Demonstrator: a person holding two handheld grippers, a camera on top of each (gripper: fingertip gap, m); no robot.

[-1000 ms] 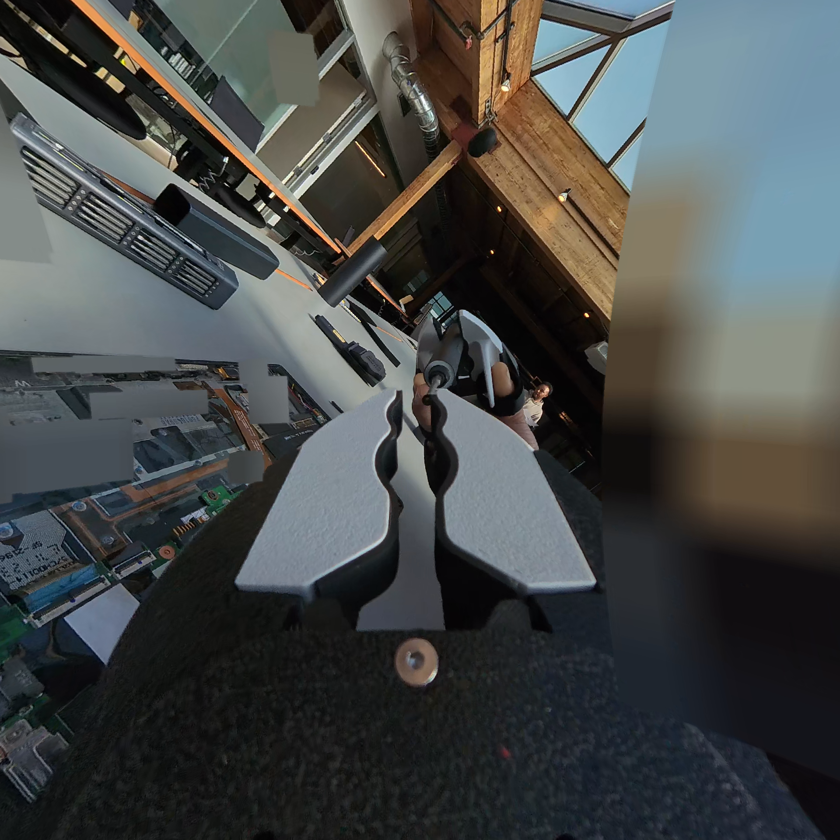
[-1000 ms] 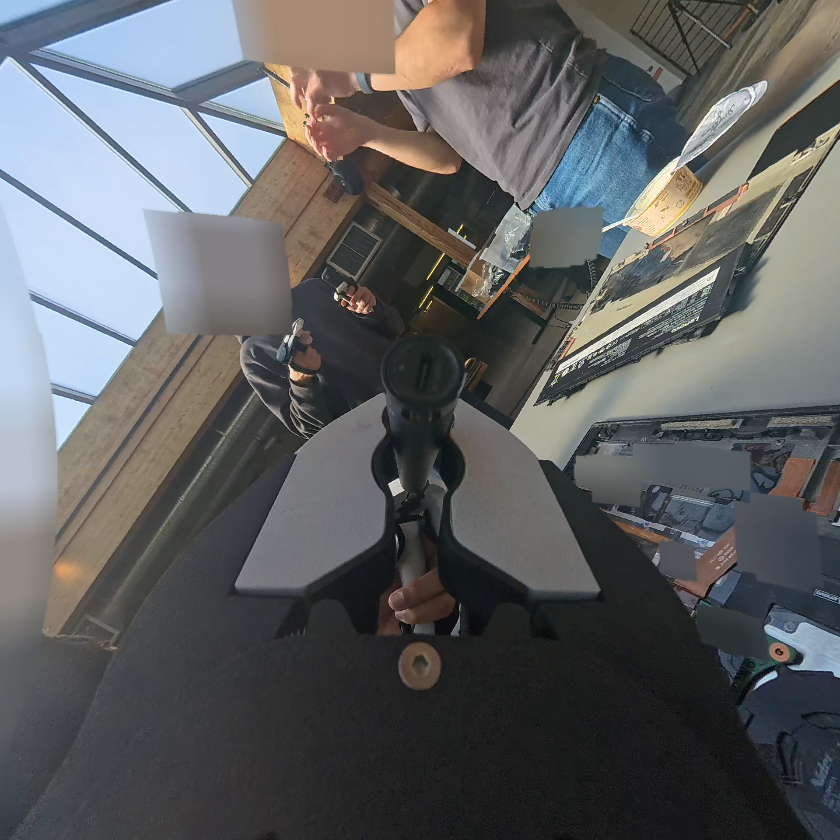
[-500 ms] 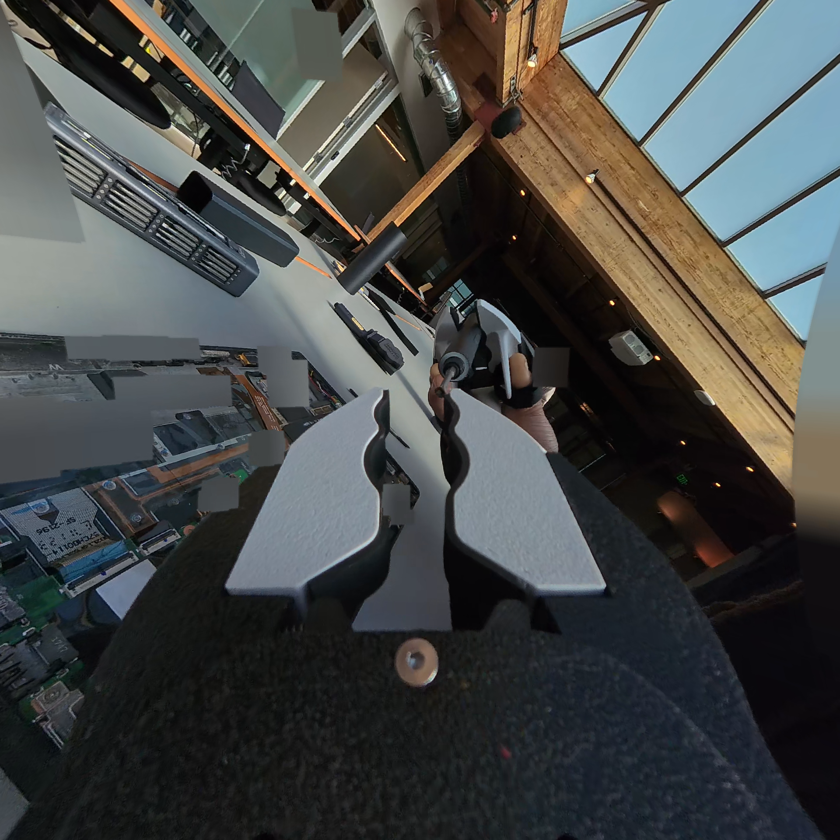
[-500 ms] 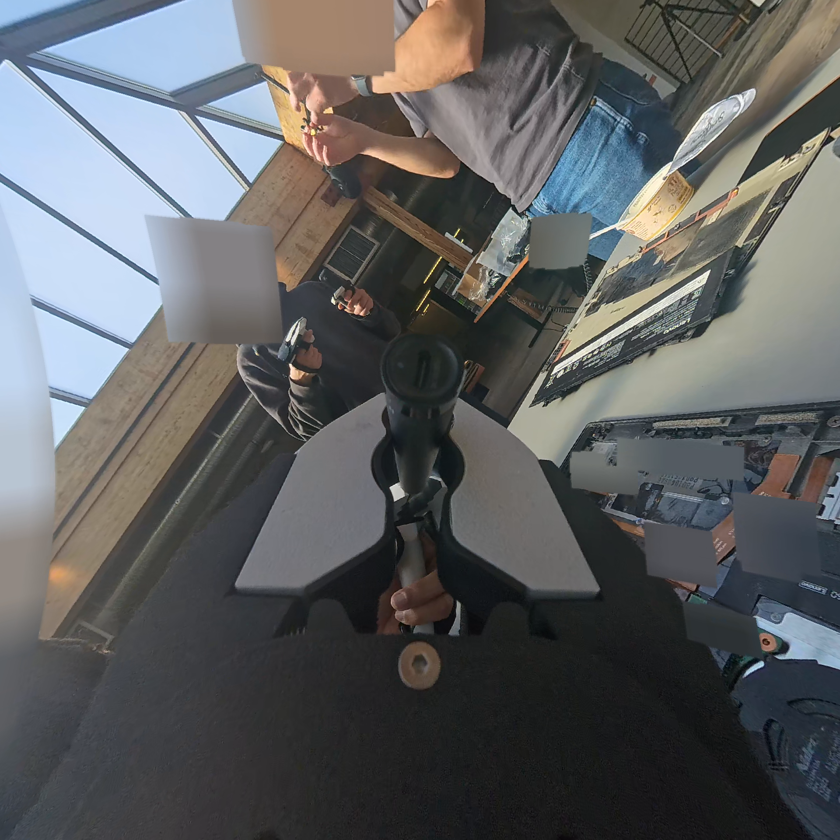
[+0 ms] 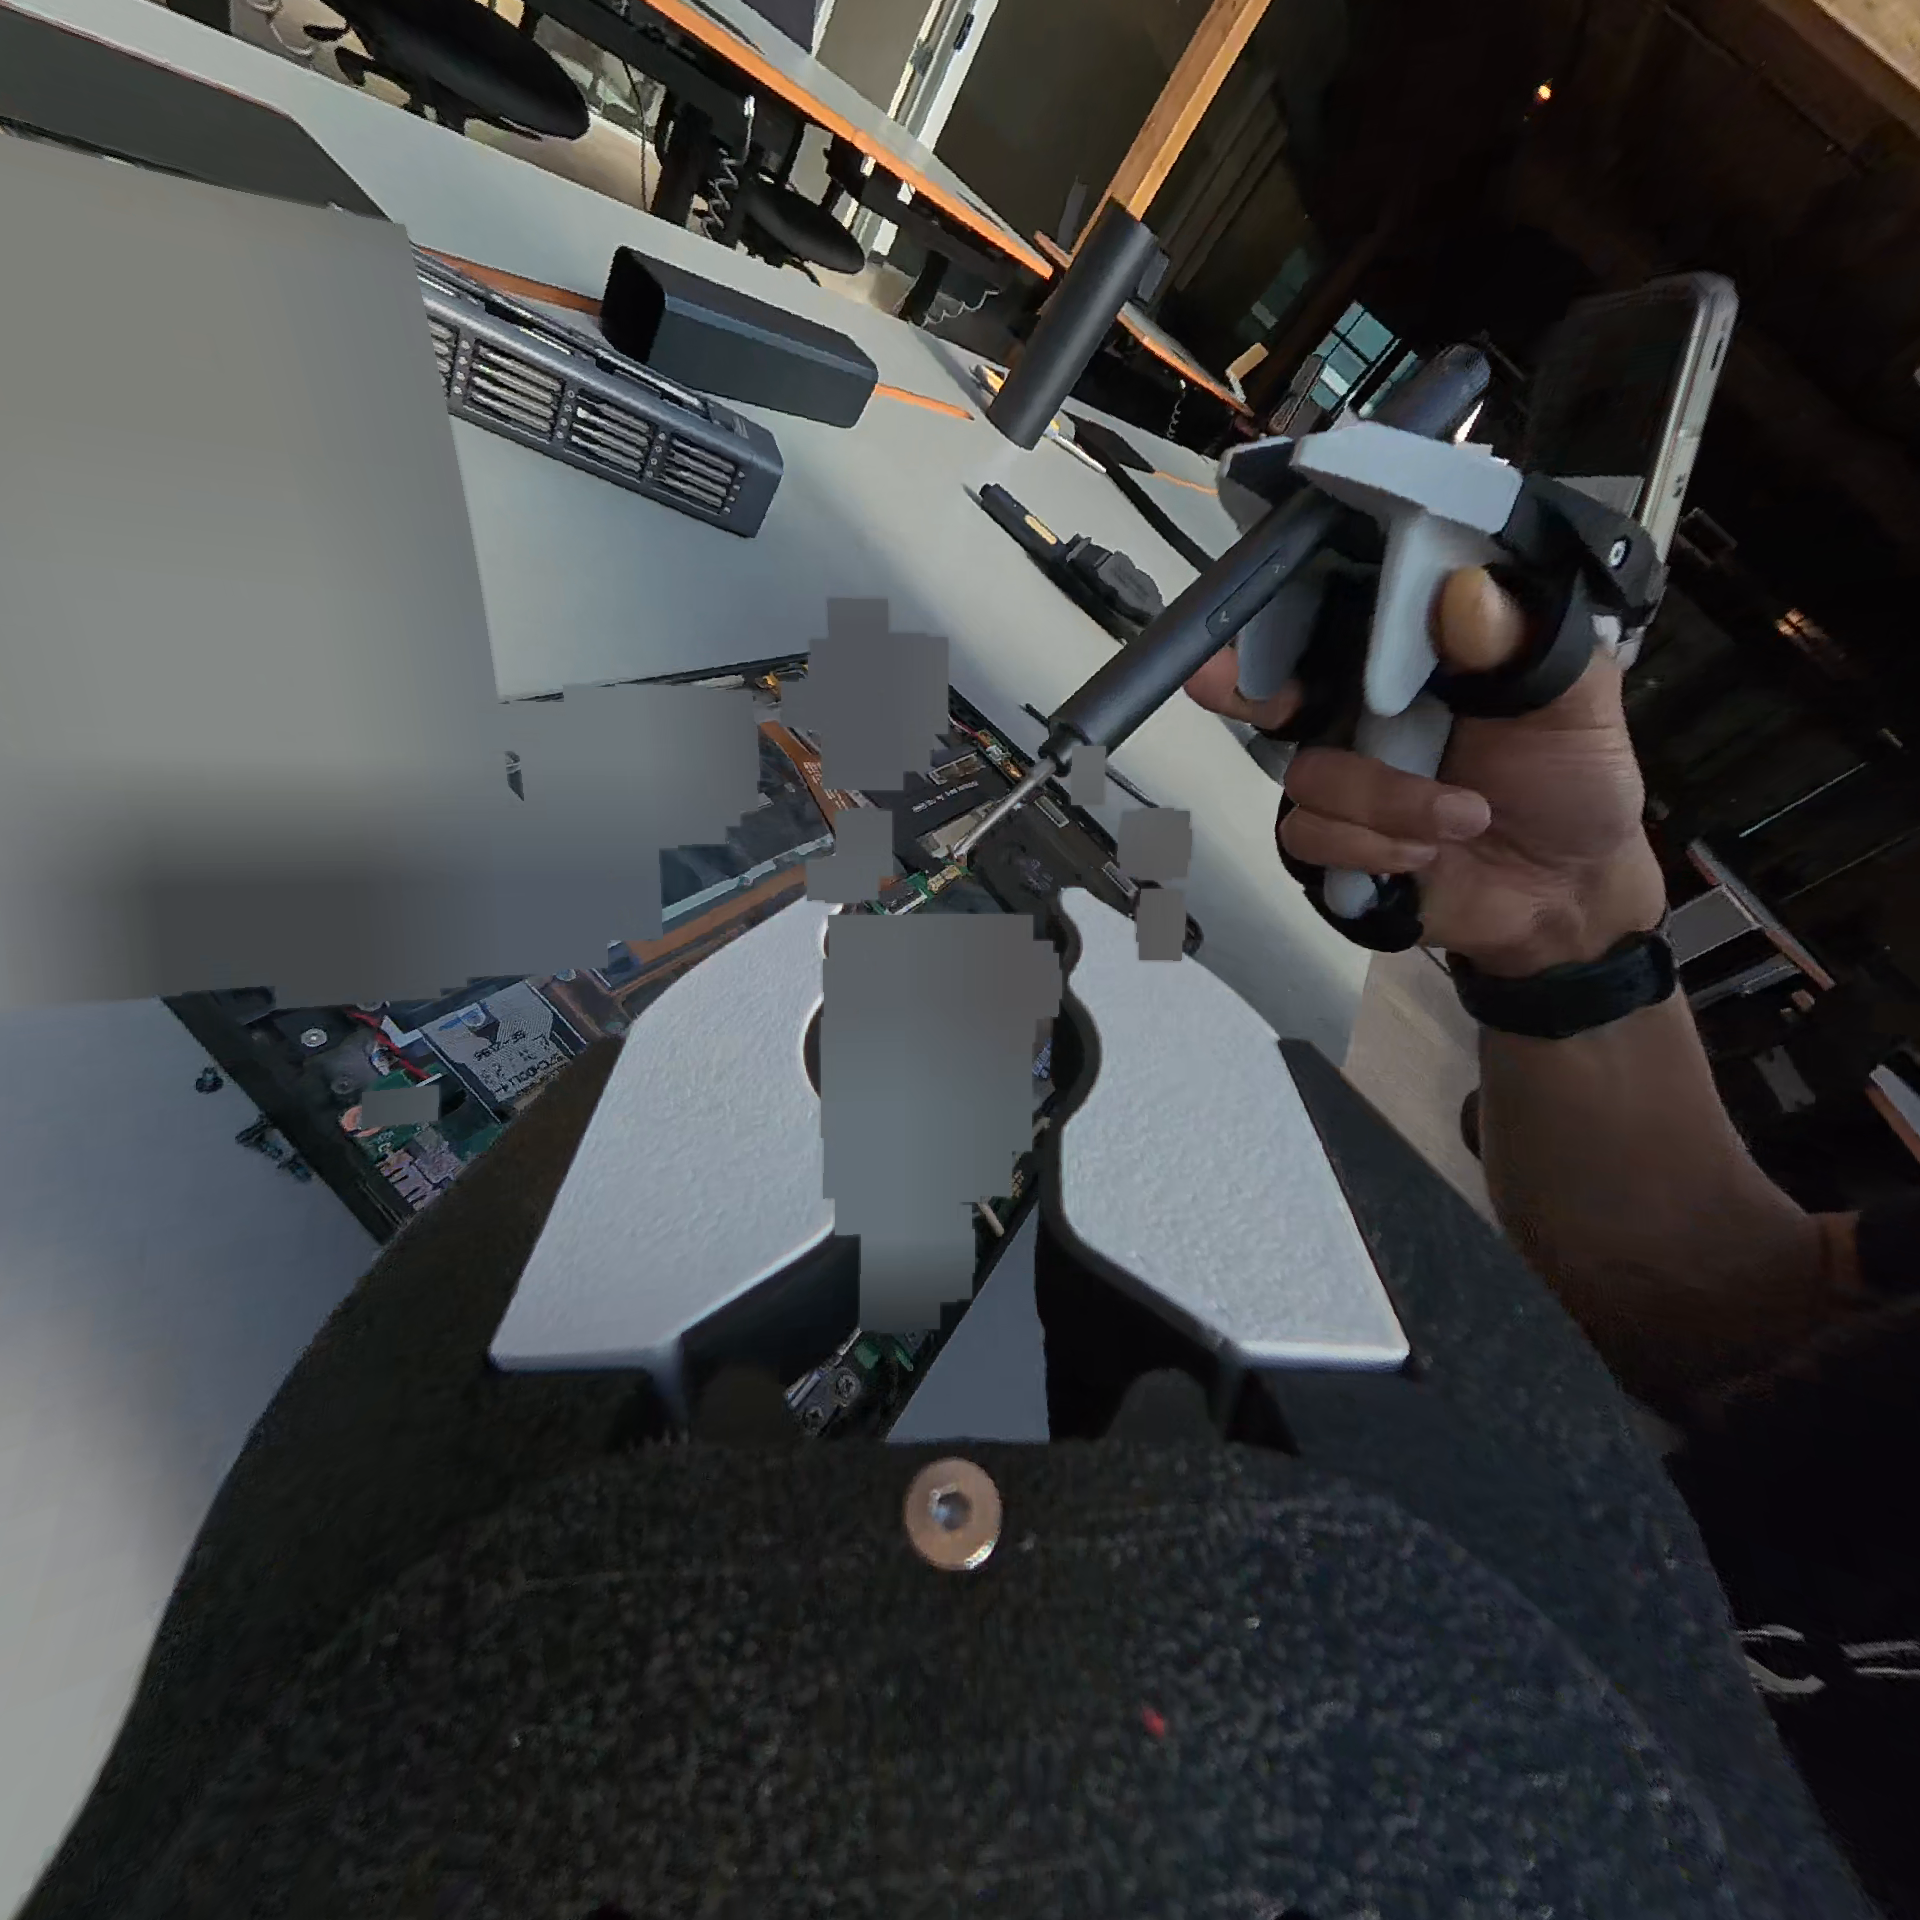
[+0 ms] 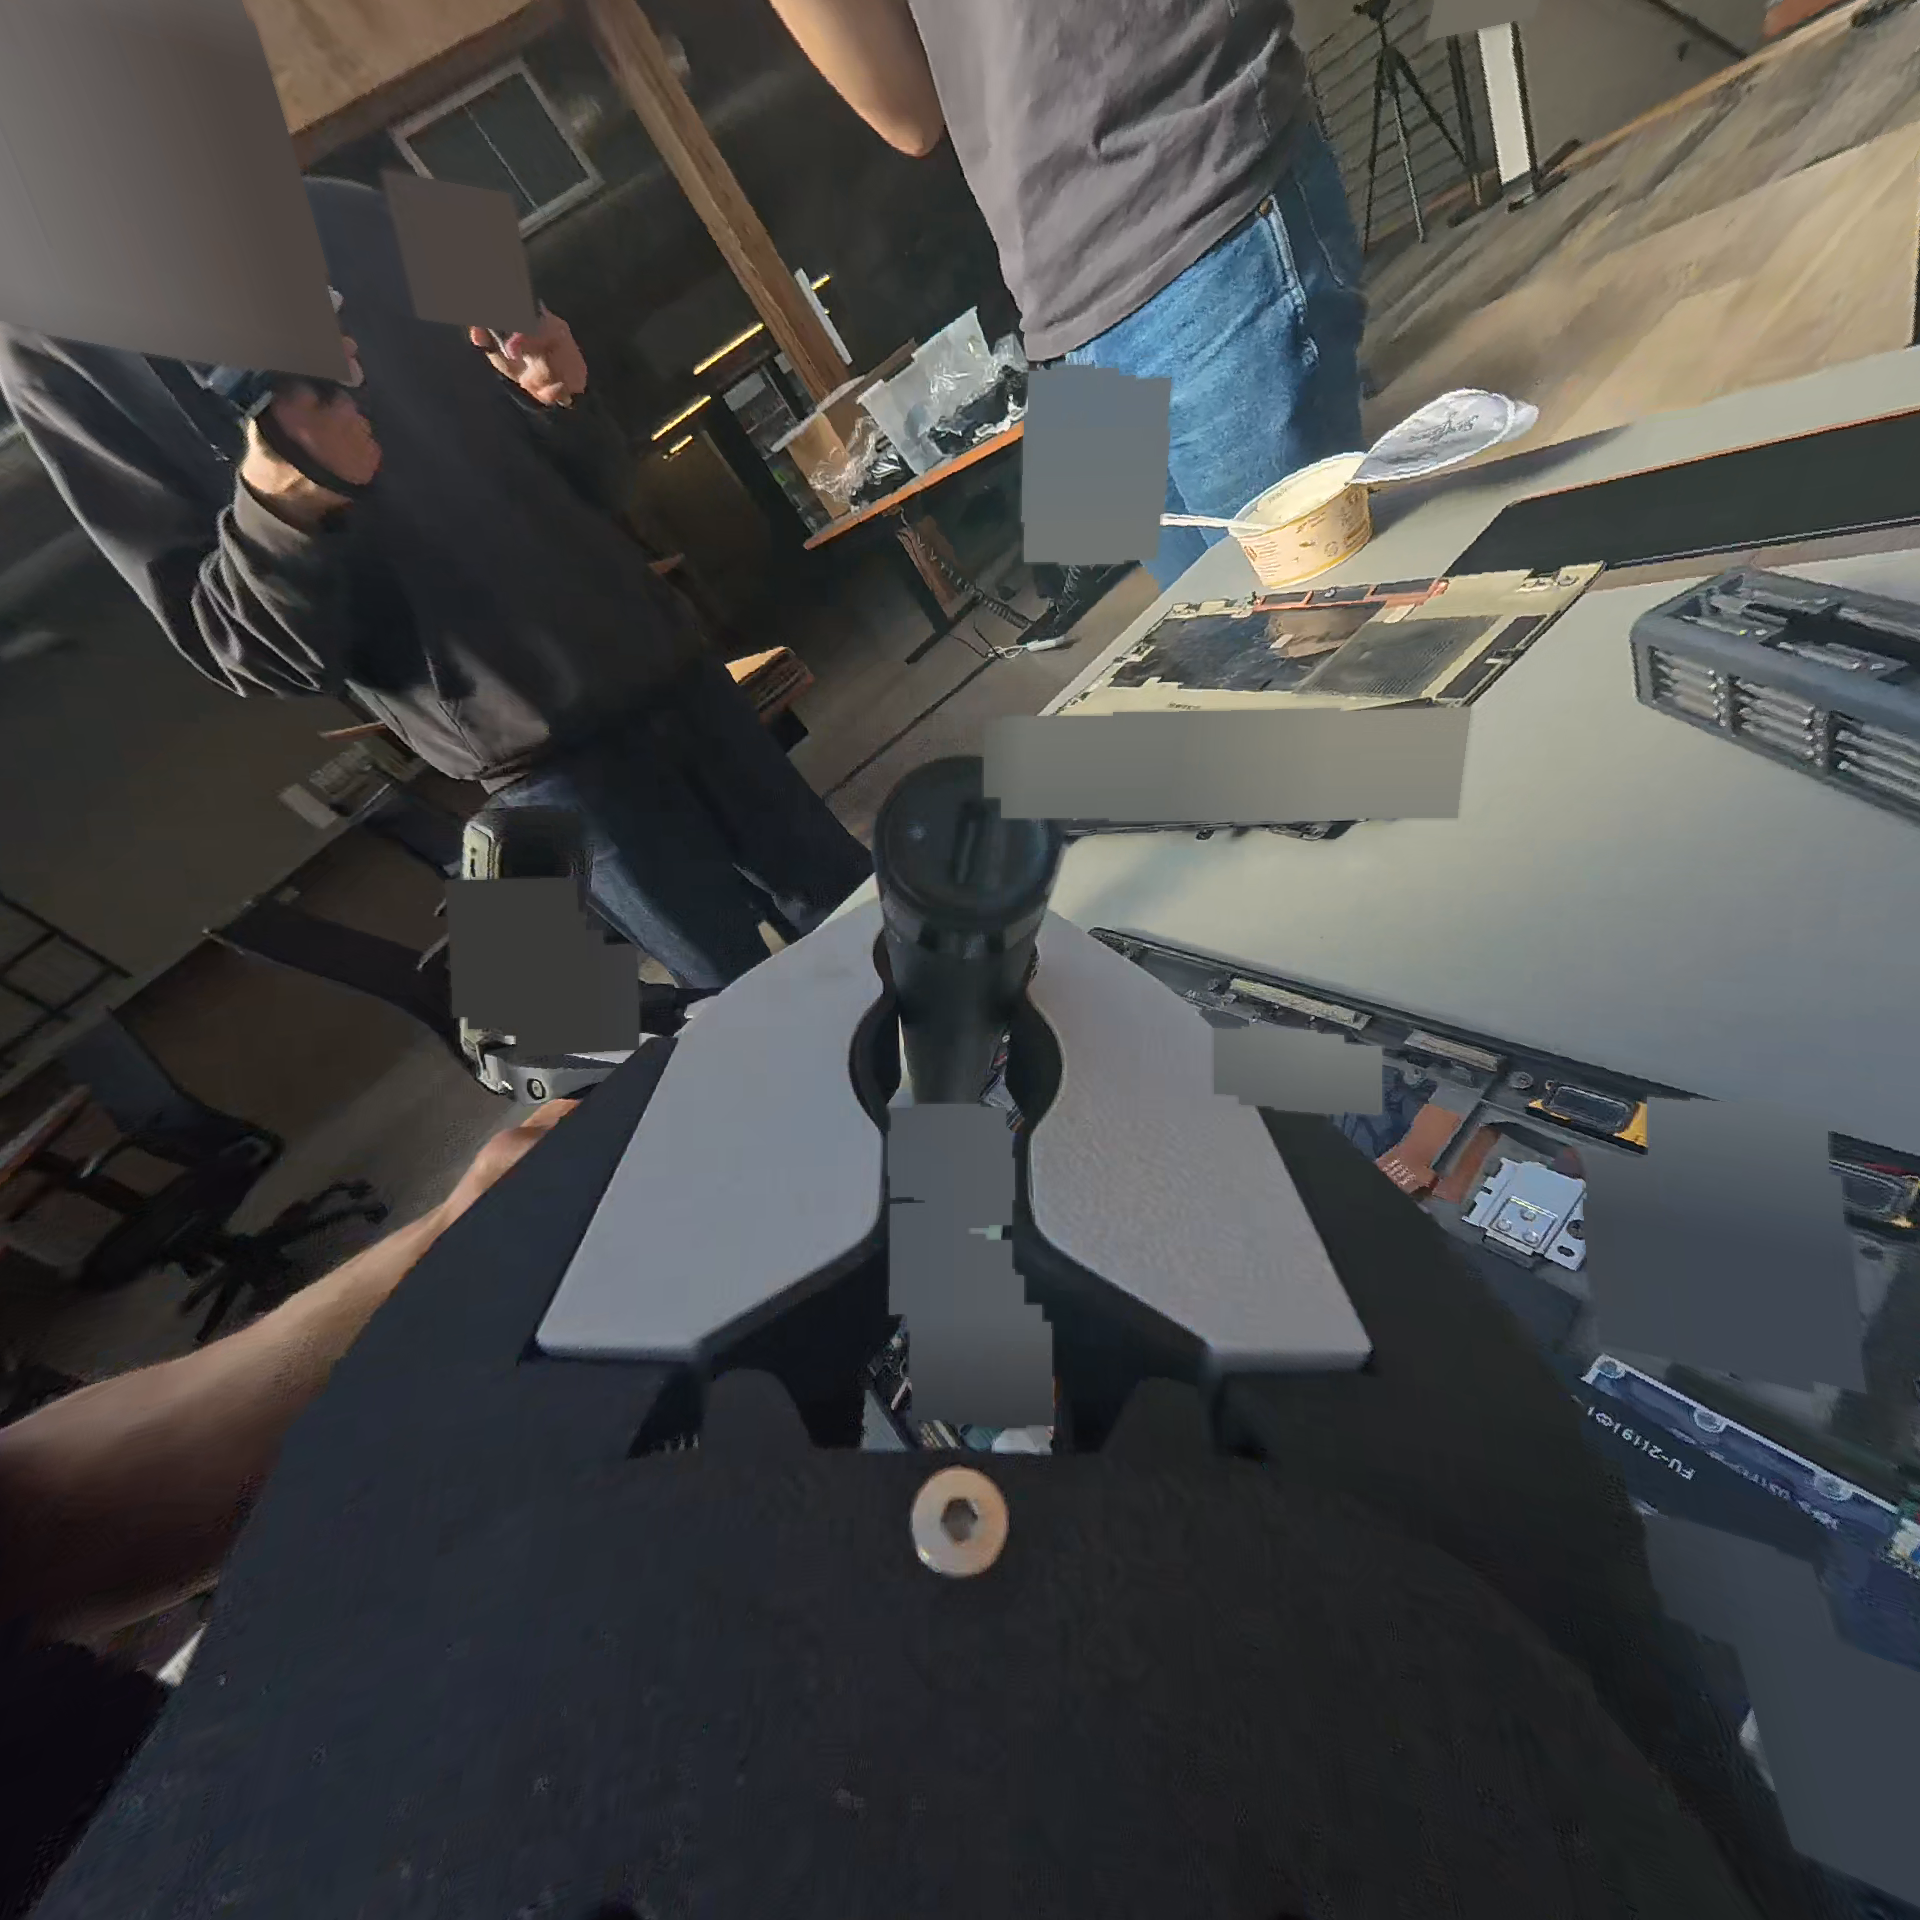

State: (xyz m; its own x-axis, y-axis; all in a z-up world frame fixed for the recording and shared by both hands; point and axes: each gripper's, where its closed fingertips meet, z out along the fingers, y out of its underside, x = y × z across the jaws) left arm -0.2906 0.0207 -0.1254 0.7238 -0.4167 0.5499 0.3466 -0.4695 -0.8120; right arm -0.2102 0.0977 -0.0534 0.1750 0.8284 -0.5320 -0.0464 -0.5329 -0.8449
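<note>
An opened laptop (image 5: pixel 499 1060) lies on the grey table (image 5: pixel 644 582) with its circuit boards bare. My left gripper (image 5: pixel 951 914) hovers just above the boards, jaws apart, with nothing seen between them; a blur patch hides part of the gap. My right gripper (image 5: pixel 1351 499) is shut on a black electric screwdriver (image 5: pixel 1174 665), held slanting down. Its bit tip touches the board just ahead of my left fingertips. In the right wrist view the screwdriver's rear end (image 6: pixel 961 935) stands up between my right gripper's (image 6: pixel 958 997) fingers, and the laptop (image 6: pixel 1527 1226) lies below and to the right.
A grey bit case (image 5: pixel 613 416), a dark box (image 5: pixel 727 343) and a dark cylinder (image 5: pixel 1070 322) sit farther back on the table. A removed laptop cover (image 6: pixel 1330 634) and a cup with a spoon (image 6: pixel 1309 520) lie near the far edge. Two people (image 6: pixel 1143 156) (image 6: pixel 468 571) stand beyond the table.
Both views have swung down from the ceiling toward the table. The screwdriver has come down so its tip meets the laptop board. My left jaws have opened wider.
</note>
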